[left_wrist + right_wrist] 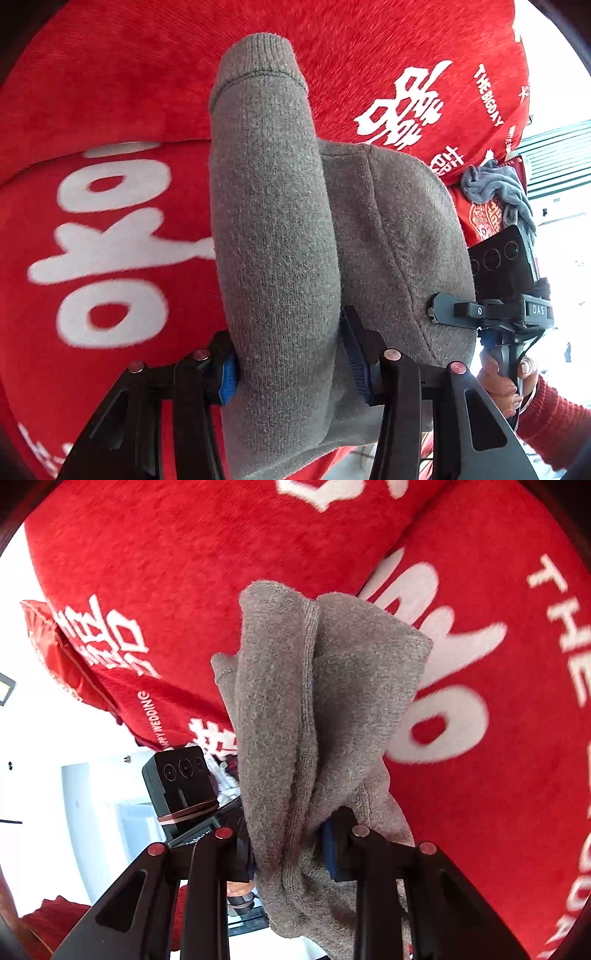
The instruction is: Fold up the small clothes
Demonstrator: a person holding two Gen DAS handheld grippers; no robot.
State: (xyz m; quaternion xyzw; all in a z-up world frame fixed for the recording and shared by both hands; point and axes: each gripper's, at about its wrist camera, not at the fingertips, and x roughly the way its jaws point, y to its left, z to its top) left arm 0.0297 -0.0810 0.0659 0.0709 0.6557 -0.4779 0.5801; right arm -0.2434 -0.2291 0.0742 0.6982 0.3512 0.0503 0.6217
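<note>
- Grey knitted garment [280,229] hangs lifted above a red cloth [110,92] with large white lettering, gripped at two places.
- Left gripper [291,362] is part-way closed, its blue-padded fingers [227,380] clamped on a thick rolled fold of the garment; the fold runs up and away from the jaws and ends in a ribbed cuff-like hem.
- Right gripper [291,849], closed narrower, pinches a bunched edge of the same garment [314,701]; folds and a seam rise from between its jaws.
- In the left wrist view the other gripper [495,310] shows at right, its fingertip against the garment's edge, with a hand [502,380] in a red sleeve [554,417] on its handle.
- In the right wrist view the left gripper's black camera box [183,786] sits just beside the garment at left.
- A crumpled blue-grey cloth [498,188] lies further back on the red cloth, near its edge and well apart from the garment.
</note>
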